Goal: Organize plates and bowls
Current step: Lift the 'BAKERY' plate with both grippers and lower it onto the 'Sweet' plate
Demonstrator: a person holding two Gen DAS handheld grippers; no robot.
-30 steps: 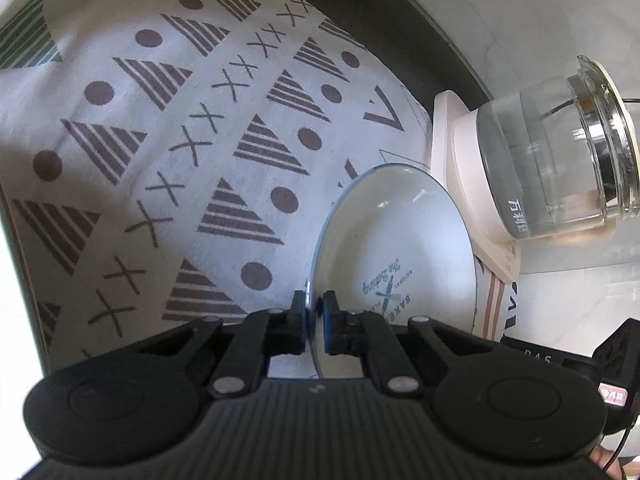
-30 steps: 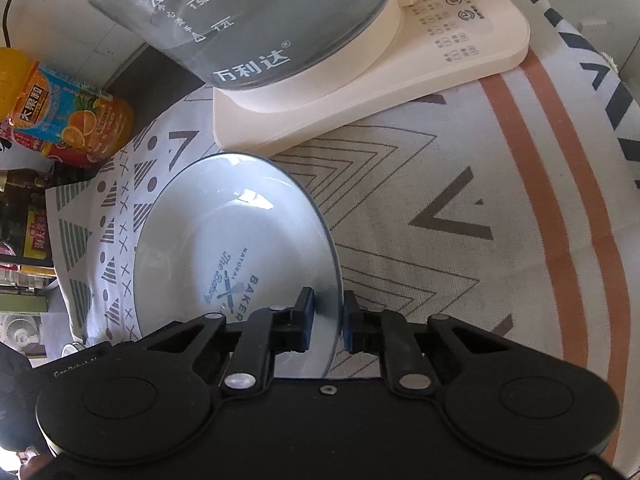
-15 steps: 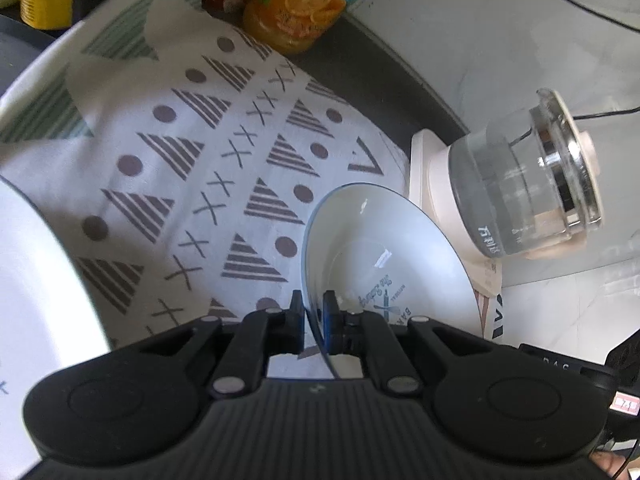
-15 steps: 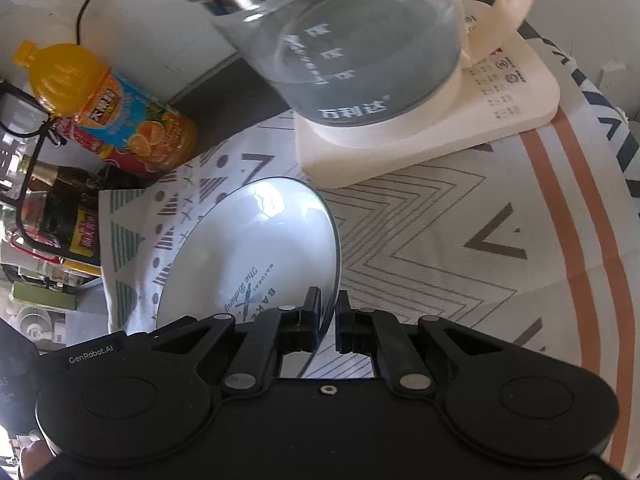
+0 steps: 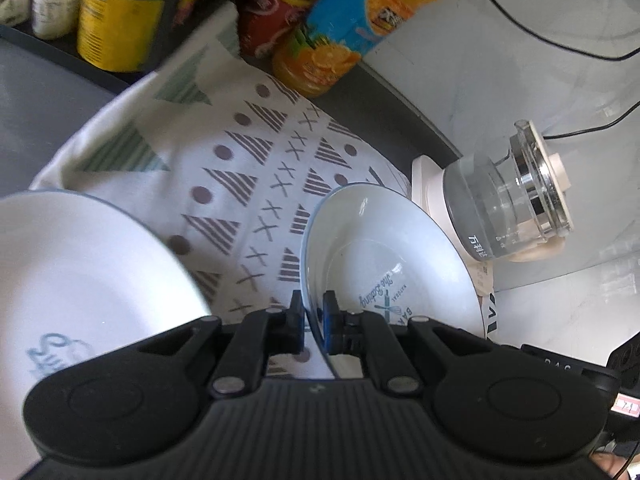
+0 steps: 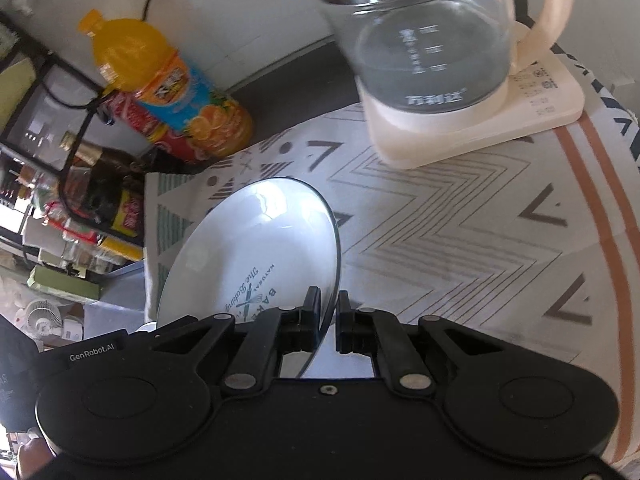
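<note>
A white bowl with blue "Bakery" print is held up above the patterned cloth by both grippers, one on each side of its rim. My left gripper is shut on the bowl's rim. My right gripper is shut on the opposite rim, where the bowl shows tilted. A second white dish with blue print lies at the left of the left wrist view, below and apart from the held bowl.
A glass kettle stands on a cream base at the back right. An orange juice bottle, a red can and jars stand at the back left. A patterned cloth covers the counter.
Both grippers have lifted the bowl up and back from the cloth. The bottles and the second dish have come into view, and the kettle looks farther off.
</note>
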